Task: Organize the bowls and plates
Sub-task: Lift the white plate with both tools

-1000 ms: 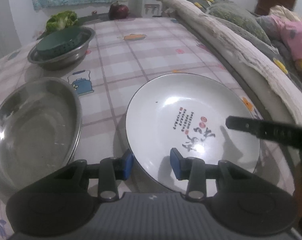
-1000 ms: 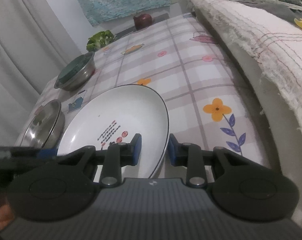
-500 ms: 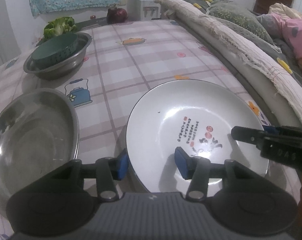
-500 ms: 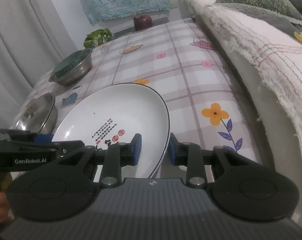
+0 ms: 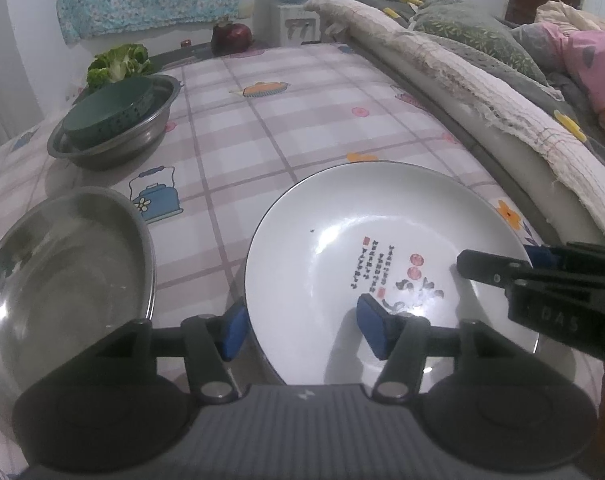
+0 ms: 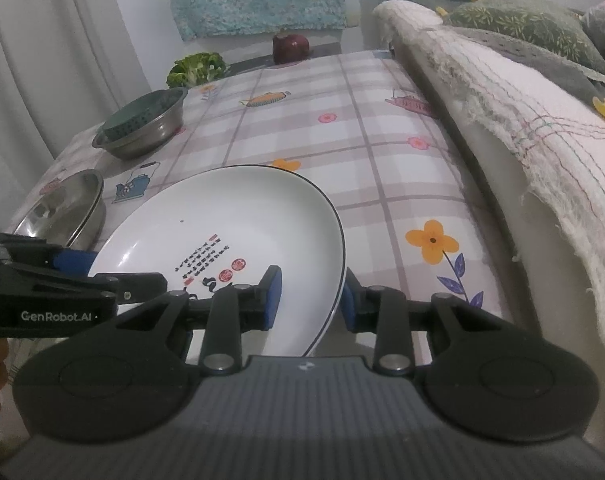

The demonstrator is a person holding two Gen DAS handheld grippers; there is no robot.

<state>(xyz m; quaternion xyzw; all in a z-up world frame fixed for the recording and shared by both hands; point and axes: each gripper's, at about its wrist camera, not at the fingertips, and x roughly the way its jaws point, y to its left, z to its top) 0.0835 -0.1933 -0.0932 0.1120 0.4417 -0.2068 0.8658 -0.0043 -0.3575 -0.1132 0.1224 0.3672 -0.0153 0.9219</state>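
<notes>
A white plate (image 5: 354, 248) with red and black writing is lifted a little above the checked tablecloth; it also shows in the right wrist view (image 6: 230, 232). My left gripper (image 5: 298, 330) straddles the plate's near left rim with a wide gap, one pad outside and one over the plate. My right gripper (image 6: 308, 300) is shut on the plate's right rim. An empty steel bowl (image 5: 58, 268) sits to the left. A green colander (image 5: 110, 106) rests inside a second steel bowl (image 5: 138, 142) farther back.
A padded sofa edge with a frayed cloth (image 5: 482, 92) runs along the table's right side. Broccoli (image 5: 118, 62) and a dark red onion (image 5: 232, 36) lie at the table's far end.
The plate has risen and tilted with both grippers at its rim. The left gripper's pads have drawn a little apart. The cameras have pulled back and up.
</notes>
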